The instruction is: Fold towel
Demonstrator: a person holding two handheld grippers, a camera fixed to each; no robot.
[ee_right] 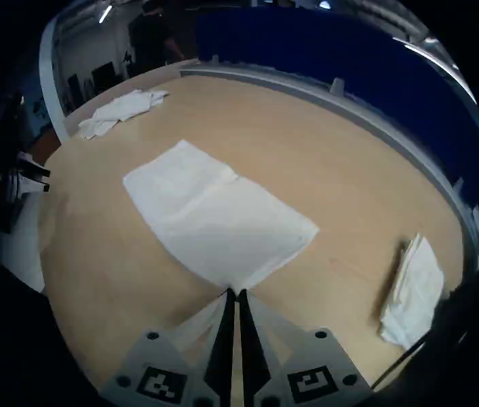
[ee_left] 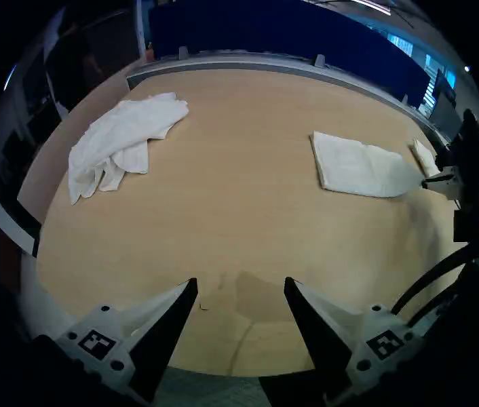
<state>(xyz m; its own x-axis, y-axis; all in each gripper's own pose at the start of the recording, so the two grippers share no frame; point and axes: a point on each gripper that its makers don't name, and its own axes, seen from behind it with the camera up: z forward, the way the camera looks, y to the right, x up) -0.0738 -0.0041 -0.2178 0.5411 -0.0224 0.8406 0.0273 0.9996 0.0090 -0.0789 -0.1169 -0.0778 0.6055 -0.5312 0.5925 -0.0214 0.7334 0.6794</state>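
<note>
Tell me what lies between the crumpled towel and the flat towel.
Nothing but bare wooden tabletop separates the crumpled towel from the flat towel, as the left gripper view shows.

Light wood-laminate tabletop [ee_left: 239, 203], curved far edge. Grey metal rail [ee_left: 239, 61] runs along that edge; dark blue partition panel [ee_left: 273, 30] stands right behind it. White ceiling strip light [ee_right: 106, 12] overhead.

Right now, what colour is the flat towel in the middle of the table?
The flat towel is plain white, seen best in the right gripper view.
</note>
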